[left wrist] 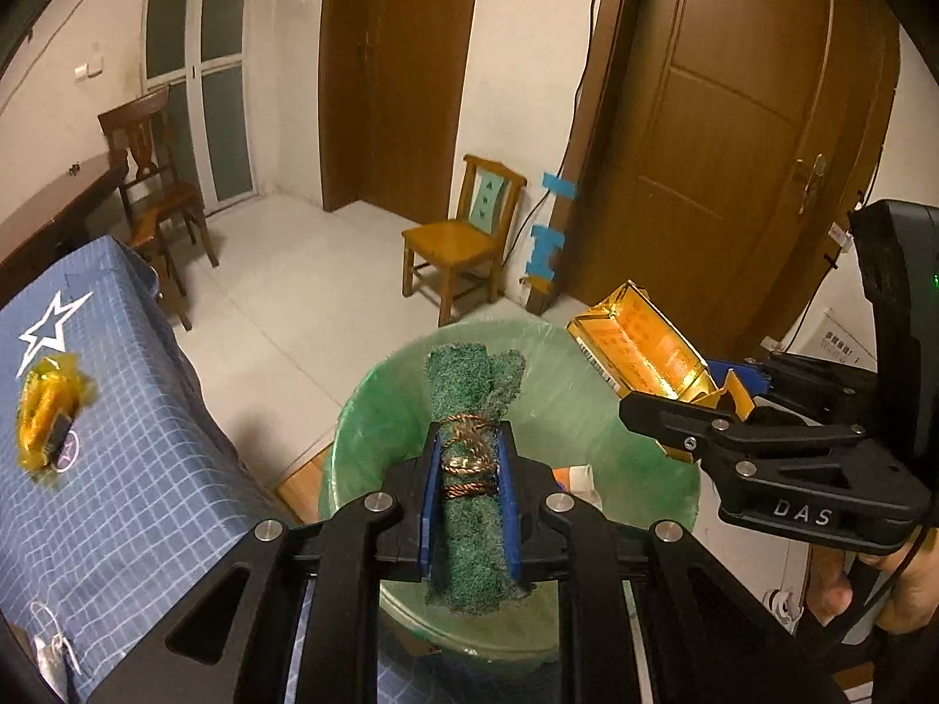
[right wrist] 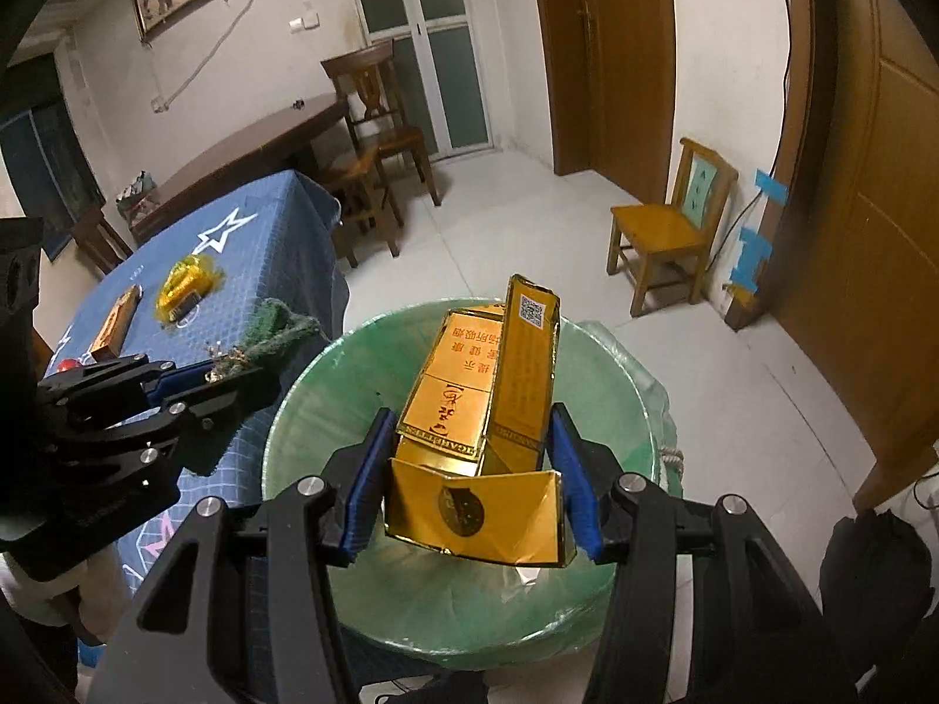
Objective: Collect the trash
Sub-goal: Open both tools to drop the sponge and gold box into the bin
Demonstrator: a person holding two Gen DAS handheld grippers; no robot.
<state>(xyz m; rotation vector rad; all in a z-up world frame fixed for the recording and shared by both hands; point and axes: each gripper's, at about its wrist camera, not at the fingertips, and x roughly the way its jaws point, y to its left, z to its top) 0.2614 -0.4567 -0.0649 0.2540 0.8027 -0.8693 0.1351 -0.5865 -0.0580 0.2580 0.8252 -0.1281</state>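
My left gripper (left wrist: 469, 457) is shut on a rolled green scouring pad (left wrist: 472, 528) tied with brown string, held over the green-lined trash bin (left wrist: 375, 410). My right gripper (right wrist: 469, 469) is shut on an opened gold cigarette carton (right wrist: 481, 405), also over the bin (right wrist: 305, 410). The right gripper (left wrist: 657, 410) with the carton (left wrist: 639, 352) shows at right in the left wrist view. The left gripper (right wrist: 235, 375) with the pad (right wrist: 281, 328) shows at left in the right wrist view. A crumpled yellow wrapper (left wrist: 50, 410) lies on the blue checked tablecloth (left wrist: 147, 469).
On the table in the right wrist view lie the yellow wrapper (right wrist: 185, 287), a small gold box (right wrist: 117, 322) and a red object (right wrist: 69, 364). A small wooden chair (left wrist: 458, 234) stands beyond the bin. A dark chair (left wrist: 158, 188) and brown table (right wrist: 246, 152) stand behind.
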